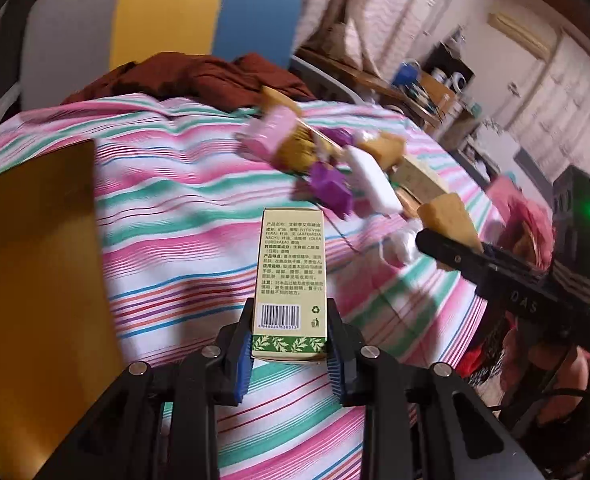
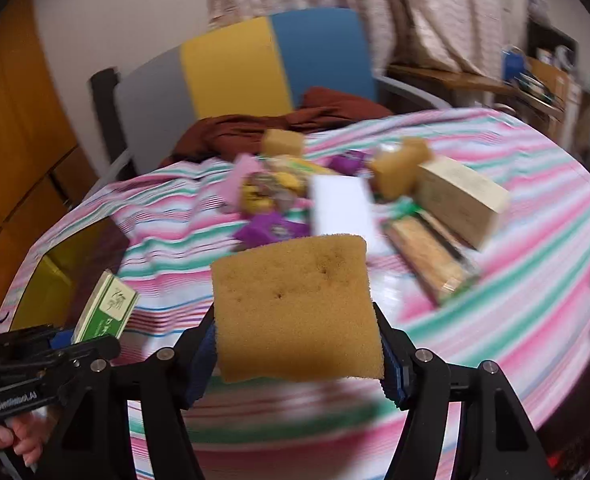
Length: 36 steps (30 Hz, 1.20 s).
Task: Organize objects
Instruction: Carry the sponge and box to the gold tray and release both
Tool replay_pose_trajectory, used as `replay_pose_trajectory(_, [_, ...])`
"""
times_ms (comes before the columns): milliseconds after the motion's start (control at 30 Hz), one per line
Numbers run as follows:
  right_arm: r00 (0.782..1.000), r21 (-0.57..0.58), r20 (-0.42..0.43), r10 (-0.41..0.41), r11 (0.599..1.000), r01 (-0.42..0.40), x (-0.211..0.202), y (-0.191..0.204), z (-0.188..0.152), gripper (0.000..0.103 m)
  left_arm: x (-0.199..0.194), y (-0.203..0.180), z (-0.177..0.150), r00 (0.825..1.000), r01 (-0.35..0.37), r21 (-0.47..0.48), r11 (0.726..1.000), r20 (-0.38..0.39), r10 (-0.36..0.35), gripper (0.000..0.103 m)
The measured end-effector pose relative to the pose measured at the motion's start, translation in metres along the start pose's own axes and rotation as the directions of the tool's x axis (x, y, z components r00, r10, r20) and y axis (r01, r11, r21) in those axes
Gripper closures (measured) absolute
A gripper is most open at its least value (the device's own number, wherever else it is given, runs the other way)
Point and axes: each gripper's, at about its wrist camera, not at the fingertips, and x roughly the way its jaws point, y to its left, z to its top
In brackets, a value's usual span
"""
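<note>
Above the striped desk (image 1: 167,216), just on my side of the clutter pile (image 1: 327,168), I hold a slim printed box (image 1: 291,280) in the left gripper (image 1: 291,356), whose fingers are closed narrowly on its lower end only, so it could pivot or slip out under a swing. I hold a yellow sponge (image 2: 295,304) in the right gripper (image 2: 301,360); its half-open fingers squeeze the sponge's lower sides, most of it projects beyond the fingertips, and the soft foam could work loose.
</note>
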Motion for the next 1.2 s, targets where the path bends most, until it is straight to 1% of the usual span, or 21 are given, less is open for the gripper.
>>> replay_pose_trajectory(100, [0.999,-0.064,-0.005,0.045,0.997,-0.046,0.004,0.029,0.006,0.035,-0.017,0.020,-0.001,0.998,-0.042,-0.032,0.999,0.033,0.044,0.073])
replay_pose_trajectory(233, [0.993,-0.153,-0.036,0.114,0.981,-0.118,0.012,0.071,0.012,0.035,-0.040,0.055,-0.001,0.992,-0.096,-0.094,0.991,0.068,0.103,0.073])
replay_pose_trajectory(300, [0.989,-0.231,-0.053,0.141,0.961,-0.150,0.018,0.099,0.018,0.035,-0.049,0.071,-0.001,0.987,-0.133,-0.114,0.985,0.074,0.142,0.073])
replay_pose_trajectory(333, [0.986,-0.281,-0.062,0.157,0.945,-0.169,0.021,0.116,0.022,0.035,-0.053,0.082,0.000,0.983,-0.156,-0.127,0.980,0.073,0.166,0.073])
replay_pose_trajectory(400, [0.978,-0.336,-0.084,0.193,0.918,-0.210,0.026,0.141,0.027,0.035,-0.061,0.103,0.002,0.975,-0.195,-0.152,0.969,0.076,0.208,0.073])
replay_pose_trajectory(433, [0.971,-0.347,-0.099,0.219,0.906,-0.240,0.030,0.152,0.030,0.035,-0.066,0.118,0.003,0.968,-0.224,-0.168,0.960,0.073,0.239,0.073])
replay_pose_trajectory(467, [0.957,-0.348,-0.129,0.260,0.892,-0.289,0.037,0.166,0.036,0.035,-0.068,0.126,0.004,0.964,-0.241,-0.178,0.954,0.071,0.257,0.073])
replay_pose_trajectory(533, [0.940,-0.346,-0.184,0.288,0.876,-0.336,0.052,0.188,0.042,0.035,-0.073,0.147,0.005,0.954,-0.276,-0.206,0.939,0.061,0.293,0.073])
replay_pose_trajectory(600, [0.932,-0.357,-0.214,0.292,0.865,-0.353,0.066,0.208,0.044,0.035,-0.078,0.169,0.006,0.945,-0.306,-0.233,0.923,0.047,0.325,0.073])
replay_pose_trajectory(633, [0.926,-0.362,-0.235,0.295,0.857,-0.366,0.074,0.219,0.045,0.035,-0.079,0.181,0.007,0.937,-0.328,-0.245,0.912,0.037,0.347,0.073])
replay_pose_trajectory(700, [0.916,-0.371,-0.262,0.303,0.845,-0.386,0.084,0.239,0.044,0.035,-0.081,0.198,0.010,0.927,-0.357,-0.256,0.898,0.019,0.374,0.073])
replay_pose_trajectory(800, [0.903,-0.391,-0.300,0.307,0.824,-0.410,0.099,0.271,0.042,0.034,-0.080,0.221,0.016,0.906,-0.410,-0.264,0.873,-0.013,0.422,0.073])
replay_pose_trajectory(867, [0.896,-0.390,-0.327,0.301,0.820,-0.418,0.115,0.288,0.045,0.034,-0.077,0.231,0.022,0.897,-0.432,-0.268,0.861,-0.025,0.442,0.073])
replay_pose_trajectory(967, [0.880,-0.345,-0.360,0.308,0.833,-0.433,0.142,0.311,0.051,0.032,-0.073,0.245,0.025,0.879,-0.469,-0.266,0.842,-0.049,0.475,0.073])
replay_pose_trajectory(1000, [0.875,-0.317,-0.364,0.319,0.841,-0.438,0.151,0.318,0.052,0.030,-0.073,0.248,0.026,0.874,-0.478,-0.267,0.837,-0.054,0.482,0.073])
replay_pose_trajectory(1033, [0.872,-0.292,-0.362,0.331,0.848,-0.443,0.156,0.321,0.053,0.021,-0.071,0.254,0.028,0.868,-0.490,-0.269,0.829,-0.064,0.493,0.073])
replay_pose_trajectory(1067, [0.866,-0.260,-0.360,0.347,0.854,-0.451,0.163,0.324,0.054,0.009,-0.070,0.259,0.028,0.862,-0.500,-0.275,0.821,-0.073,0.501,0.073])
replay_pose_trajectory(1100, [0.869,-0.241,-0.355,0.346,0.864,-0.442,0.168,0.325,0.054,0.007,-0.071,0.263,0.027,0.860,-0.504,-0.280,0.817,-0.077,0.504,0.073])
replay_pose_trajectory(1133, [0.874,-0.234,-0.348,0.338,0.872,-0.430,0.169,0.326,0.055,0.001,-0.070,0.267,0.027,0.861,-0.503,-0.285,0.816,-0.081,0.503,0.073])
replay_pose_trajectory(1167, [0.878,-0.219,-0.341,0.337,0.880,-0.423,0.170,0.325,0.056,0.000,-0.070,0.268,0.026,0.861,-0.503,-0.287,0.815,-0.084,0.502,0.073])
replay_pose_trajectory(1200, [0.875,-0.201,-0.341,0.343,0.883,-0.424,0.170,0.325,0.058,0.000,-0.069,0.269,0.024,0.862,-0.500,-0.289,0.816,-0.083,0.499,0.073])
